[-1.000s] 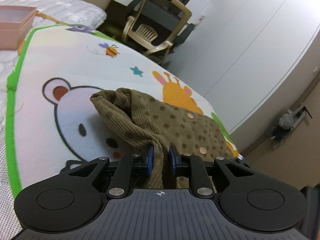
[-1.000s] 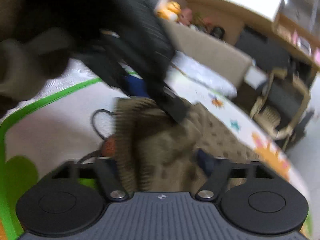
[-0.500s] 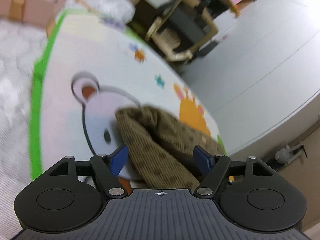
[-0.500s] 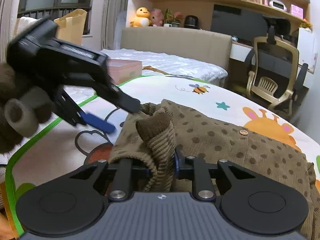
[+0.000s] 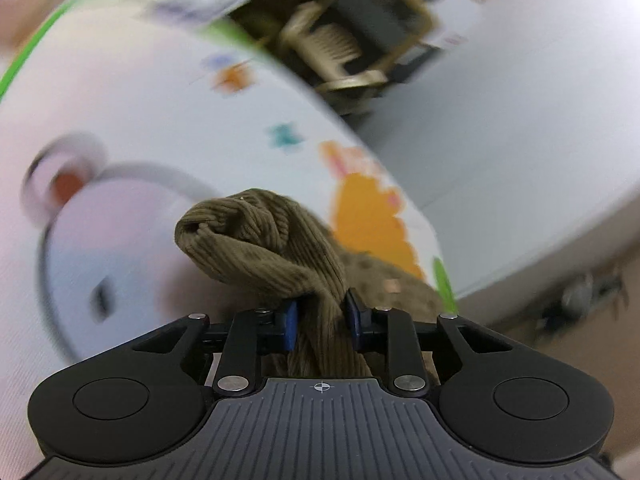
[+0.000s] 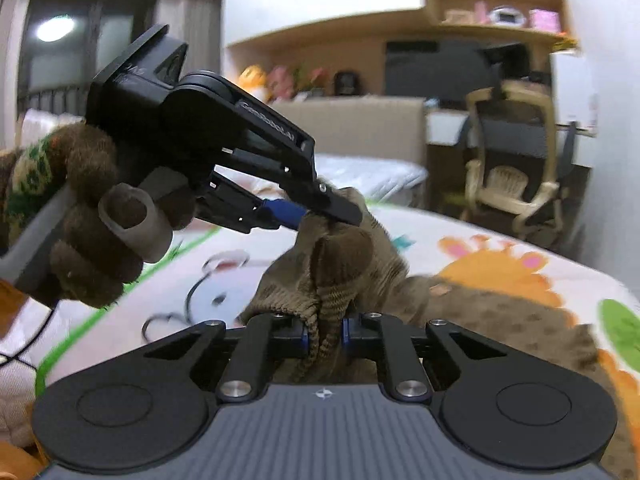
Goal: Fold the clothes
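A brown corduroy garment (image 5: 264, 240) with dark dots lies bunched on a cartoon play mat (image 5: 140, 160). My left gripper (image 5: 320, 320) is shut on a raised fold of it. In the right wrist view my right gripper (image 6: 324, 334) is shut on another bunched fold of the garment (image 6: 344, 264). The left gripper (image 6: 316, 208), held by a hand in a brown glove (image 6: 92, 240), pinches the same garment just above and beyond it. The rest of the cloth (image 6: 500, 320) trails to the right over the mat (image 6: 500, 264).
A beige office chair (image 6: 512, 168) stands past the mat's far edge, also blurred in the left wrist view (image 5: 352, 40). A bed with a white quilt (image 6: 368, 172) and a headboard lies behind. White wardrobe panels (image 5: 500, 120) rise on the right.
My left gripper was open half a second ago and has shut on a fold of the garment and lifted it. My right gripper stays shut on its fold, raised with it.
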The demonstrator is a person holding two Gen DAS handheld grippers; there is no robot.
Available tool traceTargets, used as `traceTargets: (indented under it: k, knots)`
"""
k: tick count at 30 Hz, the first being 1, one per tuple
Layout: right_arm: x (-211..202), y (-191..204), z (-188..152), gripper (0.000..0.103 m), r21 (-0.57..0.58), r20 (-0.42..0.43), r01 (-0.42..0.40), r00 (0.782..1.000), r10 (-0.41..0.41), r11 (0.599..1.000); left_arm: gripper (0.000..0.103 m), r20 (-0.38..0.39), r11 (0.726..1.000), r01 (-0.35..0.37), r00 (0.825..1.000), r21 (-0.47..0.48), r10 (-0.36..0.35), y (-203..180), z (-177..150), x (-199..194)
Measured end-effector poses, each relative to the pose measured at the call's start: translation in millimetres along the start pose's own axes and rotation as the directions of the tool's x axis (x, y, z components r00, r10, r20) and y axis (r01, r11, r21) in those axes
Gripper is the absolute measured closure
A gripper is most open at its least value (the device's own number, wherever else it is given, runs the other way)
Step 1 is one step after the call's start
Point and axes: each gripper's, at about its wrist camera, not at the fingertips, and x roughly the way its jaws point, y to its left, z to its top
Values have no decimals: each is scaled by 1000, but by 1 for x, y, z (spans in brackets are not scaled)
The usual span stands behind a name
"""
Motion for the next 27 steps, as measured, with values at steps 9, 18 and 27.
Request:
traceTargets:
  k: [9,18,27]
  knots:
    - [-21,-70,-25,90,219,-59,110,993,-99,970,74,-114,932,157,985,327,-126,-125,-16,57]
    - [-26,-115,-50,85,343,-134,192,979,-155,920,20,-59,930,140,990,341,-128,-113,-22,40]
    - [-76,-152,-49,69,345,-110,316,949,-296,884,32,-150,980,37,989,198,-7,-40,-35,80]
